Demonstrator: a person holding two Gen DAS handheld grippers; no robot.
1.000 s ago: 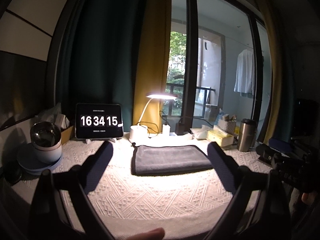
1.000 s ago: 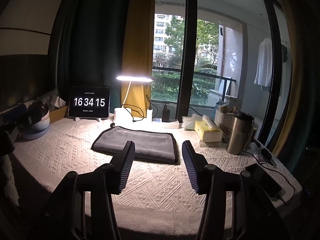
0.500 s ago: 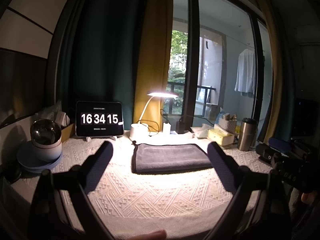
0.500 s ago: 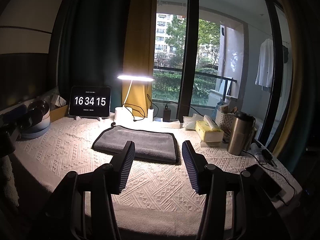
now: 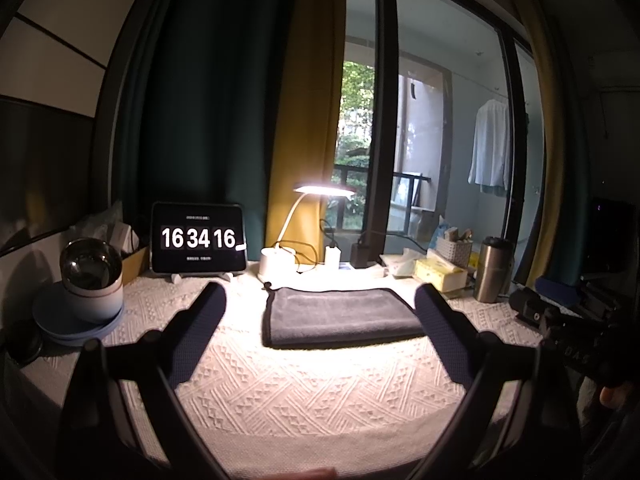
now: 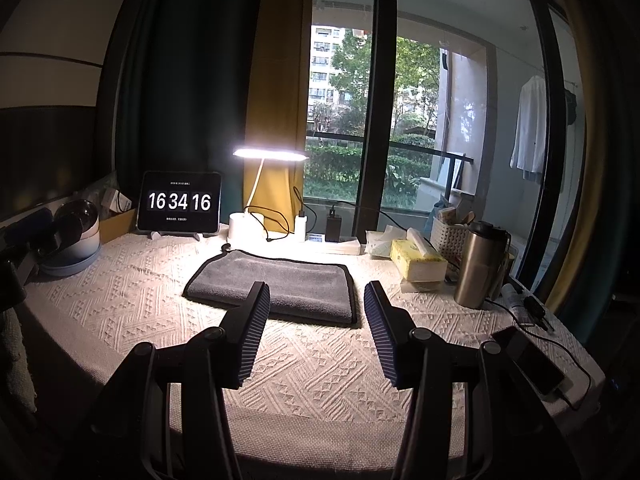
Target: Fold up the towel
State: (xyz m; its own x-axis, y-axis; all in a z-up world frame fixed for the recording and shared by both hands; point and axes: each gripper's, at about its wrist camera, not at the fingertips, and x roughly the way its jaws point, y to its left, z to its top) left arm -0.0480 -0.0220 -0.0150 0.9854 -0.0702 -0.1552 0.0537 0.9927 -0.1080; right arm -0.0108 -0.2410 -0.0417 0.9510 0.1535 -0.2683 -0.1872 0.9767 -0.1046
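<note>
A dark grey towel (image 5: 340, 316) lies folded flat on the white patterned tablecloth (image 5: 320, 384), under the lit desk lamp. It also shows in the right wrist view (image 6: 276, 286). My left gripper (image 5: 320, 300) is open and empty, held above the table's near side, short of the towel. My right gripper (image 6: 316, 292) is open and empty, also held back from the towel's near edge. The right gripper's body shows at the right edge of the left wrist view (image 5: 560, 316).
A tablet clock (image 6: 179, 203) and lamp base (image 6: 244, 226) stand at the back. A bowl on plates (image 5: 90, 292) is at the left. A tissue box (image 6: 418, 260), steel tumbler (image 6: 478, 266) and phone with cable (image 6: 532, 360) are at the right.
Both grippers stay open and almost still. The views have shifted only slightly. The clock has ticked from 16:34:15 to 16:34:16.
</note>
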